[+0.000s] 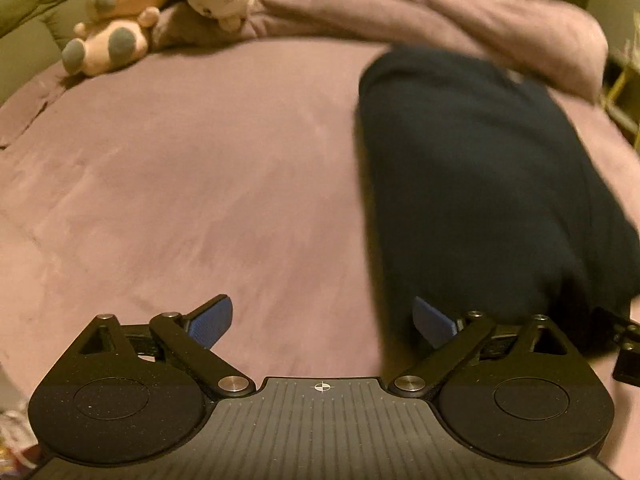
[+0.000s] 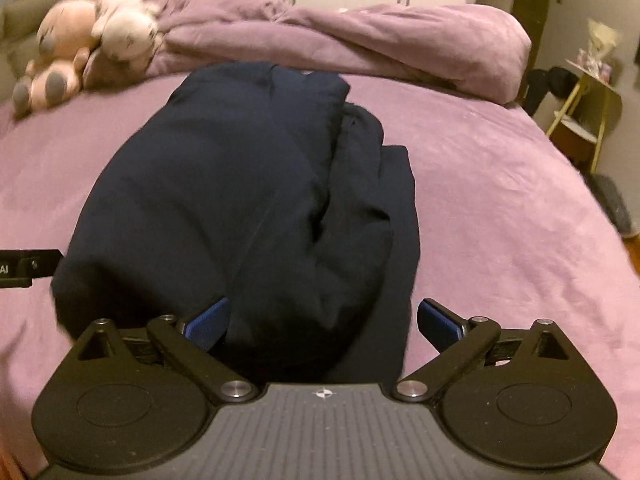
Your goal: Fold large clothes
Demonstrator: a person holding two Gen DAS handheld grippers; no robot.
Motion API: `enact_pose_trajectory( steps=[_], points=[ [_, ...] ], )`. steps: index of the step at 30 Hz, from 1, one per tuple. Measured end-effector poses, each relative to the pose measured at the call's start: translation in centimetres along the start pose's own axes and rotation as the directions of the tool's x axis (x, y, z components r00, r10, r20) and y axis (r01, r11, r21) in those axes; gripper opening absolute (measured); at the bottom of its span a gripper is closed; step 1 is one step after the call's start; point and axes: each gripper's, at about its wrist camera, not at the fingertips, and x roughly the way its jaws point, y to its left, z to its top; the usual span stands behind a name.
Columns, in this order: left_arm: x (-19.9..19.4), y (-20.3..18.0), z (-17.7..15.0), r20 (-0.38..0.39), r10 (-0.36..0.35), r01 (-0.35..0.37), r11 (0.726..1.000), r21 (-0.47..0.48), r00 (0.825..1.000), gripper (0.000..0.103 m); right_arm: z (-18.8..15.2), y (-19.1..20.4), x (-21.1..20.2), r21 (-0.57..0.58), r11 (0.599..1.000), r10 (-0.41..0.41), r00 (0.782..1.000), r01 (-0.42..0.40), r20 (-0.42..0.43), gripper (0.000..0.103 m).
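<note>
A dark navy garment lies folded lengthwise in a long bundle on the purple bed. In the left wrist view the garment lies to the right. My left gripper is open and empty over bare sheet, its right pad at the garment's near left edge. My right gripper is open, its jaws straddling the garment's near end without closing on it. The left gripper's body shows at the left edge of the right wrist view.
Two plush toys sit at the far left of the bed, also in the right wrist view. A bunched purple duvet lies along the far side. A yellow side table stands right of the bed.
</note>
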Motion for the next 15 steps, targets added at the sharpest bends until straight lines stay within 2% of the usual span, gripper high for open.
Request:
enact_pose_trajectory(
  steps=[4,8,11,15],
  points=[
    [-3.1,0.2,-1.7,0.02,-0.05,0.051,0.998,-0.022,0.999,0.099,-1.5,-0.1,-1.9,0.005,1.0,0.024,0.989,-0.024,-0.144,0.099],
    [-5.8,-1.0,-2.6,0.036,-0.059,0.058,0.998,0.028,0.998,0.099,-3.5,-0.2,-4.6,0.089,0.993,0.098,0.972,-0.081,-0.212,0.099],
    [-7.3,-1.9,-2.8,0.035,-0.063,0.061,0.997,0.052,0.997,0.099,-3.9,0.1,-6.5,0.105,0.991,0.105,0.968,-0.083,-0.228,0.099],
    [-9.1,-2.6,-3.4,0.059,-0.062,0.057,0.995,0.081,0.996,0.099,-3.3,1.1,-9.3,0.075,0.997,0.036,0.983,-0.023,-0.182,0.099]
  ],
)
